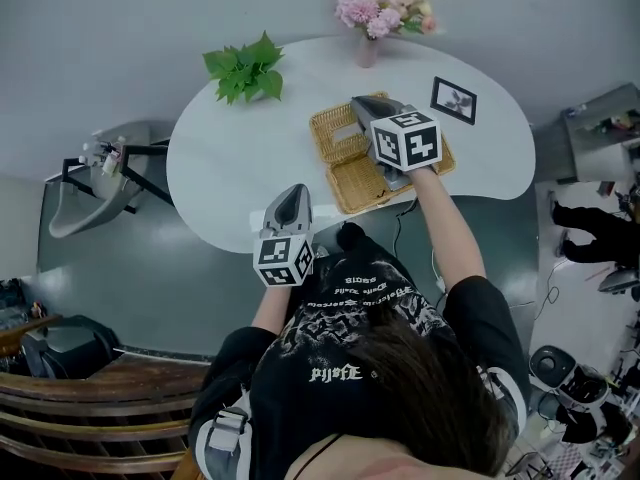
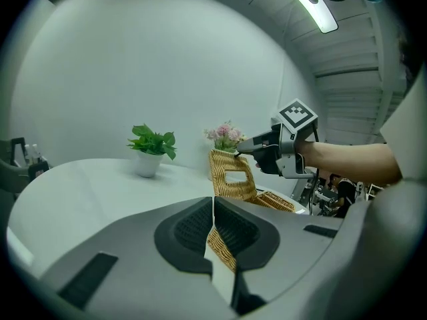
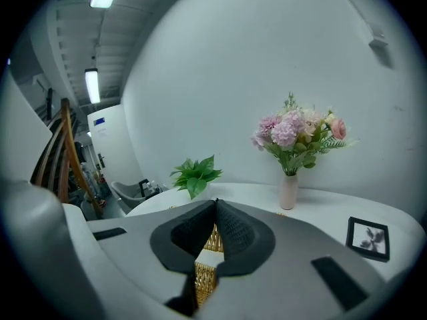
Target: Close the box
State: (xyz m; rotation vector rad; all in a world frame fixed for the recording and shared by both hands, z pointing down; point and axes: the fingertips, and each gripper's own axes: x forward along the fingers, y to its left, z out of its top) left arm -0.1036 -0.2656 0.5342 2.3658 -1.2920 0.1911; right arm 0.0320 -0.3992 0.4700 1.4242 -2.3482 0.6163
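A woven wicker box [image 1: 358,186] lies on the white table [image 1: 235,163], right of the middle. Its lid [image 2: 221,179], with a cut-out handle hole, stands upright on the box's far side. My right gripper [image 1: 358,101] reaches over the box, and its shut tip [image 2: 239,153] rests against the lid's top edge. In the right gripper view the jaws [image 3: 215,203] meet with nothing between them, and wicker [image 3: 213,240] shows just below. My left gripper [image 1: 290,203] hovers shut and empty near the table's front edge, pointing at the box [image 2: 277,201].
A potted green plant [image 1: 245,68] stands at the back left of the table, a vase of pink flowers [image 1: 380,8] at the back, and a small picture frame [image 1: 453,100] right of the box. A grey chair [image 1: 90,188] stands left of the table.
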